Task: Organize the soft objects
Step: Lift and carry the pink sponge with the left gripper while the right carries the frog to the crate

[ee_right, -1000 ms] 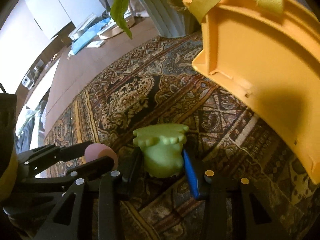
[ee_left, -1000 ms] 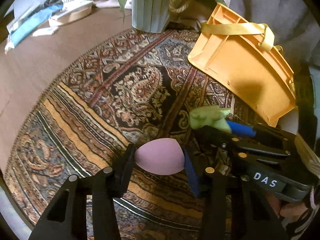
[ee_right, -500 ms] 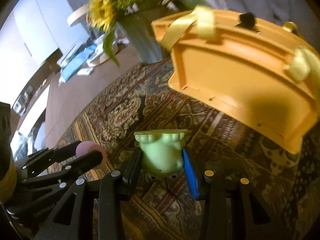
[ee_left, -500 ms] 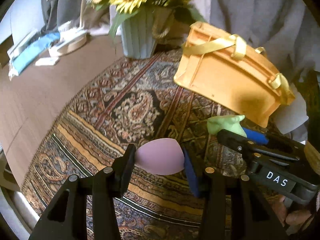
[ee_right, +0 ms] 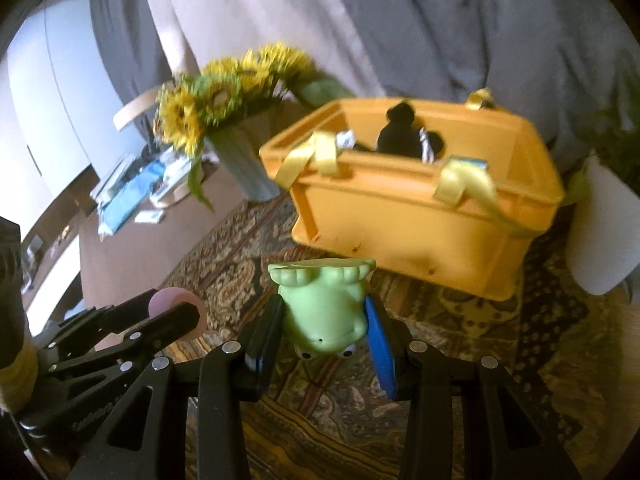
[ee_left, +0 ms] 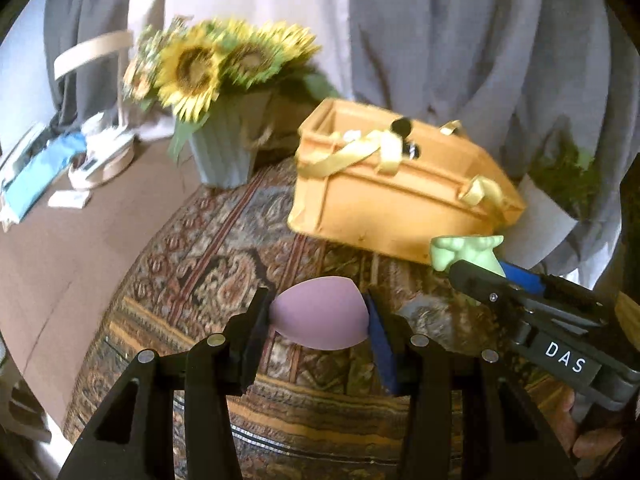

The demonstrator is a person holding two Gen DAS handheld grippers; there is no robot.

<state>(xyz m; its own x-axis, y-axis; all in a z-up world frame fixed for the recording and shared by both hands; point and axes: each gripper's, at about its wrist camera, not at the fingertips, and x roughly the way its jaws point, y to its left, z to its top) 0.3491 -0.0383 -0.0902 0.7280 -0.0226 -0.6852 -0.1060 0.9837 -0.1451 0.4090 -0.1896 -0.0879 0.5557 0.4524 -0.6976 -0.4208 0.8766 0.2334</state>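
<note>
My left gripper (ee_left: pixel 318 322) is shut on a pink egg-shaped sponge (ee_left: pixel 320 318), held above the patterned rug (ee_left: pixel 208 272). My right gripper (ee_right: pixel 324 320) is shut on a green soft frog toy (ee_right: pixel 324 308), held upside down above the rug. The right gripper shows in the left wrist view (ee_left: pixel 476 260) to the right, with the frog (ee_left: pixel 464 250) in it. The left gripper shows in the right wrist view (ee_right: pixel 176 308) at lower left, with the sponge (ee_right: pixel 172 298). An orange bin (ee_right: pixel 424 216) with yellow straps stands ahead, holding a black soft toy (ee_right: pixel 396 132).
A pale ribbed vase of sunflowers (ee_left: pixel 224 152) stands left of the bin (ee_left: pixel 392 200). Grey and white curtains (ee_left: pixel 440 40) hang behind. A white pot with a plant (ee_right: pixel 608 224) is to the right. Papers and a blue item (ee_left: pixel 44 160) lie on the brown floor at left.
Both grippers rose and tilted up with their objects held. The bin's open top and the curtains have come into view; the bin looks farther and lower.
</note>
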